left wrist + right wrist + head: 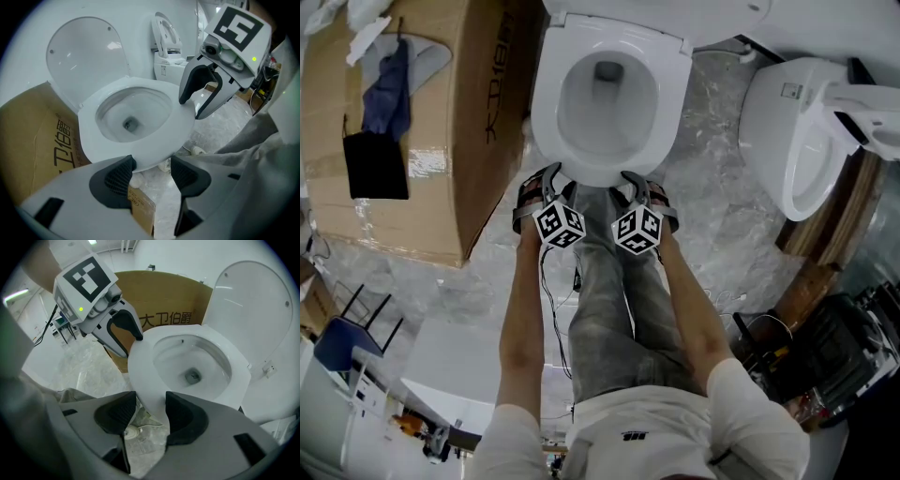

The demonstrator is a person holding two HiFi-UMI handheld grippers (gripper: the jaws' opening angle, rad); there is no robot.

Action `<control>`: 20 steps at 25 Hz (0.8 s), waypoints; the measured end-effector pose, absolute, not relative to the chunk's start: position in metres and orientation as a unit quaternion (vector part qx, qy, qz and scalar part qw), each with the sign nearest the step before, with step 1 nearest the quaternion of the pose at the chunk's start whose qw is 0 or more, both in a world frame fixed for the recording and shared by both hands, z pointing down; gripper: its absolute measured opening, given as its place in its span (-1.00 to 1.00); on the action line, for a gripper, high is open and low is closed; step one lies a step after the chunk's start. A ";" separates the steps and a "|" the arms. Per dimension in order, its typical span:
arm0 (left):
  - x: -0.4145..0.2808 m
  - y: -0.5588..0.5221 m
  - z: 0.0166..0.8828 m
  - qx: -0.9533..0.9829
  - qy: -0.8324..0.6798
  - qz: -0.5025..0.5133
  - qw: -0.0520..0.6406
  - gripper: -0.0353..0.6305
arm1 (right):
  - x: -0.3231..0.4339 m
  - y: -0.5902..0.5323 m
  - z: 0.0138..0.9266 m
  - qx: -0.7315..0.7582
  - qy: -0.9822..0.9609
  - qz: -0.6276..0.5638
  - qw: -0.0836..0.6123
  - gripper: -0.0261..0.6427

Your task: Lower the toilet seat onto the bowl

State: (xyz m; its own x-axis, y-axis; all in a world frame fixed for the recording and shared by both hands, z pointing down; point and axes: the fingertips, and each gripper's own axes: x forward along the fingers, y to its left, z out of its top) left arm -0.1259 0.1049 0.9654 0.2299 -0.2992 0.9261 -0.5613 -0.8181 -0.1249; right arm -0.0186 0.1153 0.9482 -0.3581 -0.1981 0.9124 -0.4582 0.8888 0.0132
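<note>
Bright, even indoor light from overhead leaves the white toilet (544,112) close to washed out, with only soft, faint shadows on the marbled floor (712,159) and pale glare patches on the raised lid (89,56). The head view is sharp; both gripper views bulge like a fisheye, darken to black at the corners, and blur in the nearest foreground.

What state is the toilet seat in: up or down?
Down: the toilet seat lies flat on the bowl; only the lid stands upright behind.
</note>
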 end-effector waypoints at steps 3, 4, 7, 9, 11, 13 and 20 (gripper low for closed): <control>-0.126 0.106 0.971 0.775 -0.273 0.556 0.126 -0.10 | -0.019 0.115 0.954 0.203 -0.812 0.132 0.531 -0.33; -0.126 0.107 0.972 0.774 -0.271 0.557 0.128 -0.10 | -0.020 0.115 0.955 0.204 -0.812 0.135 0.530 -0.33; -0.123 0.107 0.974 0.777 -0.273 0.549 0.143 -0.14 | -0.018 0.110 0.956 0.221 -0.812 0.140 0.523 -0.48; -0.121 0.108 0.975 0.777 -0.280 0.541 0.158 -0.15 | -0.017 0.109 0.957 0.223 -0.811 0.140 0.523 -0.52; -0.120 0.109 0.976 0.776 -0.286 0.537 0.169 -0.15 | -0.017 0.111 0.960 0.215 -0.810 0.141 0.528 -0.50; -0.120 0.111 0.976 0.775 -0.289 0.533 0.179 -0.15 | -0.015 0.113 0.963 0.213 -0.807 0.145 0.531 -0.49; -0.120 0.113 0.968 0.774 -0.305 0.519 0.196 -0.15 | -0.013 0.115 0.954 0.233 -0.810 0.162 0.514 -0.45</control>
